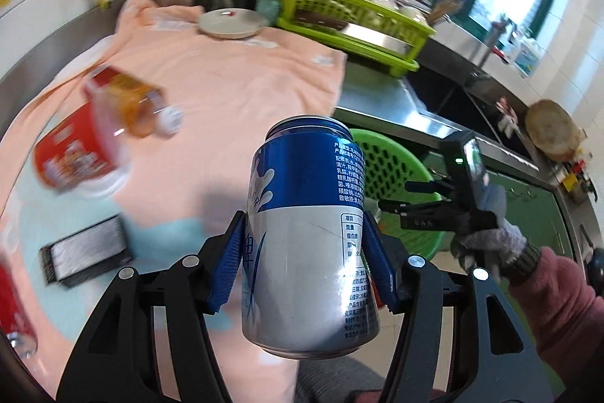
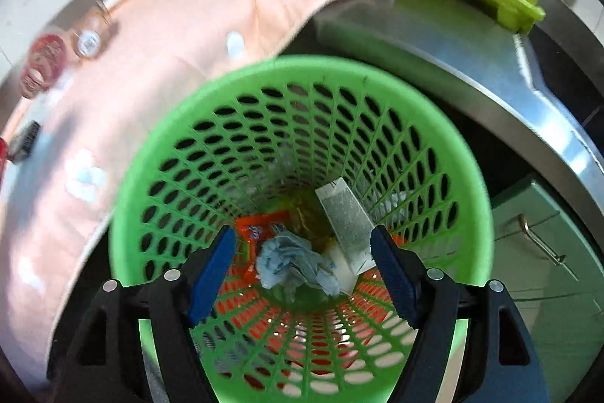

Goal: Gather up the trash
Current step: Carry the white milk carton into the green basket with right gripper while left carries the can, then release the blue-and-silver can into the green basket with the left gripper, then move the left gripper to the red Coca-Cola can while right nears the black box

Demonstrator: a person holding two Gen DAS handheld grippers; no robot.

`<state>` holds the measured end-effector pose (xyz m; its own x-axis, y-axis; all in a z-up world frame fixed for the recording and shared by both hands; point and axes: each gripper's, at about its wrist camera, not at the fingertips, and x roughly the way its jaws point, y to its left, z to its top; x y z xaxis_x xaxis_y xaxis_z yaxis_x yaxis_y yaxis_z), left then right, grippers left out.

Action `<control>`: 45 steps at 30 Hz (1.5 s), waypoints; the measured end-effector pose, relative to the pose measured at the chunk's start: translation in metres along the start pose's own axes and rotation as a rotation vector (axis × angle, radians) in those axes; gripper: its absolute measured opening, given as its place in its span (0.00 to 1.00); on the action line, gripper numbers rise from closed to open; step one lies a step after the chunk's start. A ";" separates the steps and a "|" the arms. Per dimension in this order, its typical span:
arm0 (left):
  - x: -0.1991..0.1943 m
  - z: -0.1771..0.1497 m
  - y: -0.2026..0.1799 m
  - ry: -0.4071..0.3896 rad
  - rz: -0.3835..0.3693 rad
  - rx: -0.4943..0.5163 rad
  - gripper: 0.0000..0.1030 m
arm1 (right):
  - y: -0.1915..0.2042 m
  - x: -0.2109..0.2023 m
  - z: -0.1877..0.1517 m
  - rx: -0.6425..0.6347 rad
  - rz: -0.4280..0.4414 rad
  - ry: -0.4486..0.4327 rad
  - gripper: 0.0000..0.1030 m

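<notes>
**Blue-and-silver can clamped in the left tongs, right tongs apart over the bin**

Blue pads of the left gripper (image 1: 302,253) press on both sides of a blue-and-silver drink can (image 1: 307,237), which stands nearly upright between them, its top rim pointing away from the camera and its base nearest the lens. The gripper tilts downward over the peach towel (image 1: 226,82) that covers the counter.

Beyond the can, off the counter's front edge, part of the green mesh bin (image 1: 392,169) shows. Beside it a gloved hand (image 1: 487,240) in a pink sleeve holds the other tool.

The right gripper (image 2: 302,270) points steeply down into the mouth of the bin (image 2: 188,146), its jaws spread with nothing between the pads. At the bin's bottom lie a crumpled blue wad (image 2: 294,263), a red wrapper (image 2: 260,227) and a small carton (image 2: 345,214).

Left on the towel are a tipped bottle (image 1: 132,104), a red cup (image 1: 71,153) and a dark flat box (image 1: 87,252), all blurred. A green dish rack (image 1: 351,25) sits at the counter's far edge.
</notes>
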<state>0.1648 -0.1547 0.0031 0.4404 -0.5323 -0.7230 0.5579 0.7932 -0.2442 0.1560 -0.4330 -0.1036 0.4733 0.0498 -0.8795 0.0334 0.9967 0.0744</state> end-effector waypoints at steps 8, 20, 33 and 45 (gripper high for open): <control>0.075 0.023 -0.054 0.087 -0.069 0.048 0.57 | -0.015 -0.066 -0.019 0.028 0.021 -0.145 0.72; 0.173 0.015 -0.083 0.242 -0.069 0.027 0.57 | -0.040 -0.083 -0.049 0.091 0.035 -0.195 0.73; 0.199 0.000 -0.082 0.296 -0.086 -0.017 0.68 | -0.042 -0.080 -0.057 0.097 0.038 -0.184 0.73; 0.141 -0.004 -0.058 0.194 -0.048 -0.039 0.68 | -0.013 -0.087 -0.051 0.051 0.060 -0.200 0.74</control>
<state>0.1920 -0.2745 -0.0871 0.2685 -0.5058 -0.8198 0.5458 0.7811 -0.3032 0.0693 -0.4466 -0.0525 0.6410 0.0897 -0.7623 0.0425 0.9875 0.1519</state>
